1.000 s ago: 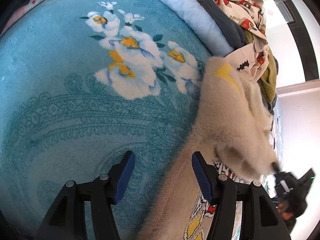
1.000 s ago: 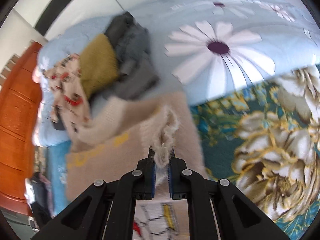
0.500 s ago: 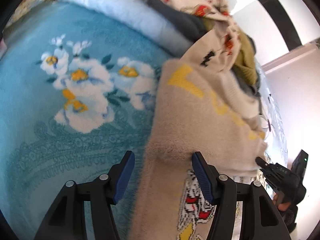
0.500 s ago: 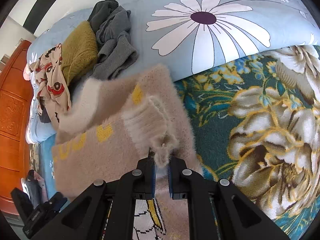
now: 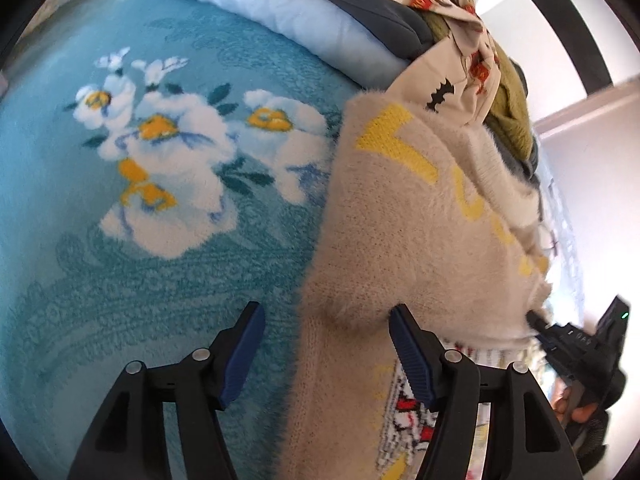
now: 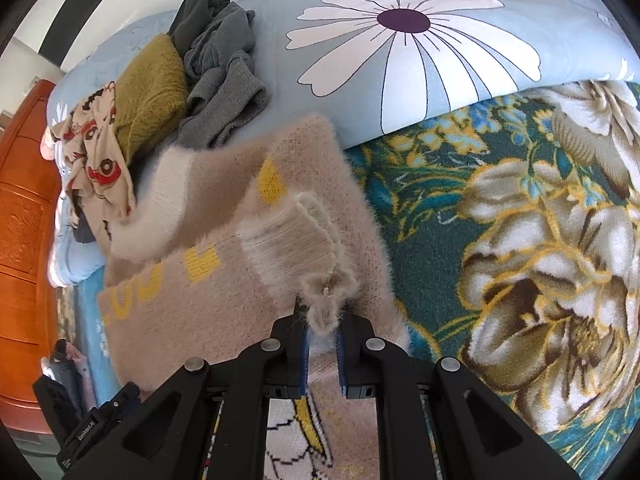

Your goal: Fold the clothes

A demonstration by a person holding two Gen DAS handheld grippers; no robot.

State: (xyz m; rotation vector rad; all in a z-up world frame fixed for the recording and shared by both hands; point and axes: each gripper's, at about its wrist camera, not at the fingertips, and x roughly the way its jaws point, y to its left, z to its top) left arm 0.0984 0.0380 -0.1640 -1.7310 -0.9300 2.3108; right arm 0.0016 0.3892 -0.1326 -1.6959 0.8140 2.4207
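A fuzzy beige sweater point(image 5: 408, 216) with yellow letters lies folded on the bed; its upper layer is doubled over the printed front. My left gripper point(image 5: 326, 354) hovers at the sweater's left fold edge. Its jaws are opening, and the edge lies between them untouched by the pads. In the right wrist view the sweater point(image 6: 192, 304) spreads to the left, with a ribbed cuff point(image 6: 288, 236) lying on top. My right gripper point(image 6: 323, 354) is shut on a fuzzy tuft of that sleeve end. The right gripper point(image 5: 568, 340) also shows at the sweater's right edge in the left wrist view.
A heap of clothes sits behind the sweater: an olive knit point(image 6: 152, 96), a grey garment point(image 6: 220, 64) and a cream patterned one point(image 6: 96, 148). A daisy-print duvet point(image 6: 420, 40) lies at the back, a blue flowered blanket point(image 5: 120, 200) to the left and a dark teal one point(image 6: 520, 240) to the right. Orange wooden furniture point(image 6: 20, 220) stands beside the bed.
The raised sweater part has come down and now lies flat over the lower half. My left gripper has slid toward the fold edge. The right gripper has kept its hold.
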